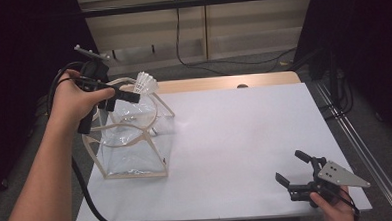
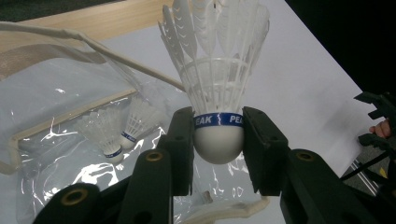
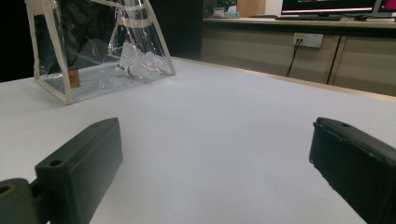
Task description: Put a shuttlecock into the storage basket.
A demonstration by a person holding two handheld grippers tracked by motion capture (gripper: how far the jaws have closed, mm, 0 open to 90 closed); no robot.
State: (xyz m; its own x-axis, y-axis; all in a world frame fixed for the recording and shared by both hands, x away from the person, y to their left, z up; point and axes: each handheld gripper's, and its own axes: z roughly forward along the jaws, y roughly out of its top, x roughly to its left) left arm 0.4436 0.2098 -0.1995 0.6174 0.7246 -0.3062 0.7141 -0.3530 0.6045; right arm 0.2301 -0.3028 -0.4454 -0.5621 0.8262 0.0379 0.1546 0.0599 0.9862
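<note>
While the right tongs (image 1: 292,169) gape empty, the left tongs (image 2: 218,140) pinch a feathered shuttlecock's (image 2: 215,70) round cork.

In the left gripper view the top edge cuts off the feather tips of the shuttlecock (image 2: 217,70), and its band's lettering is partly hidden behind the black jaws. Through the creased clear bag (image 3: 98,51) in the right gripper view, the shuttlecocks inside (image 3: 135,63) blur together, too unclear to count.
</note>
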